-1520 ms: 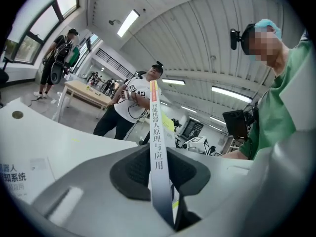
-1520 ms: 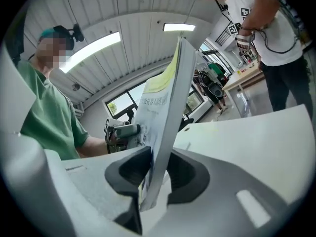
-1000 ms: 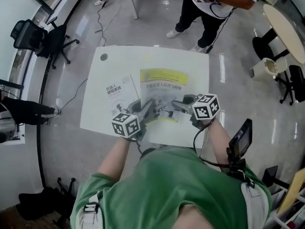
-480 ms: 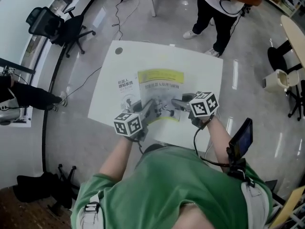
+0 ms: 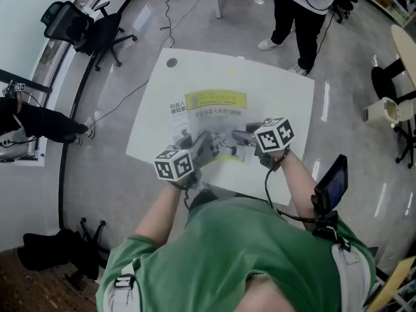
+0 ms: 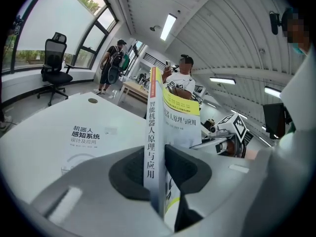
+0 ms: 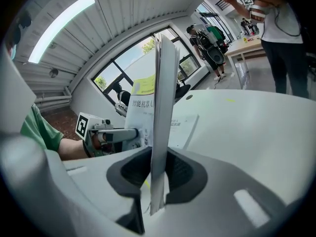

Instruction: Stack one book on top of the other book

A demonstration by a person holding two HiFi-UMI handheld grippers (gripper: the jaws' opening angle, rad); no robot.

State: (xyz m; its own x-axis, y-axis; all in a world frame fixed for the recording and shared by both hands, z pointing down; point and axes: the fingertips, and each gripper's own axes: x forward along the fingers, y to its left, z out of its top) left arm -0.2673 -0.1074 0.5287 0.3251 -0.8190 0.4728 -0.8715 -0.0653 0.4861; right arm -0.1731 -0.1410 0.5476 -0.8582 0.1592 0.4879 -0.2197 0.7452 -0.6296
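A book with a yellow band across its cover (image 5: 214, 112) is held above the white table (image 5: 279, 96) by both grippers. My left gripper (image 5: 207, 144) is shut on the spine side (image 6: 150, 142), and the right gripper (image 5: 238, 135) is shut on the opposite page edge (image 7: 162, 107). A white book (image 5: 175, 109) lies flat on the table at the left, its right part covered by the held book. In the left gripper view the white book (image 6: 84, 137) lies just left of the jaws. The right gripper view shows the white book (image 7: 183, 125) beyond the held one.
A round grommet (image 5: 171, 62) sits near the table's far left corner. A person (image 5: 305, 5) stands beyond the far edge. An office chair (image 5: 84, 28) and floor cables (image 5: 162, 25) are at the left. A dark device (image 5: 331, 184) hangs at my right side.
Both grippers have carried the yellow-banded book to the left. It lay beside the white book and now overlaps that book's right part.
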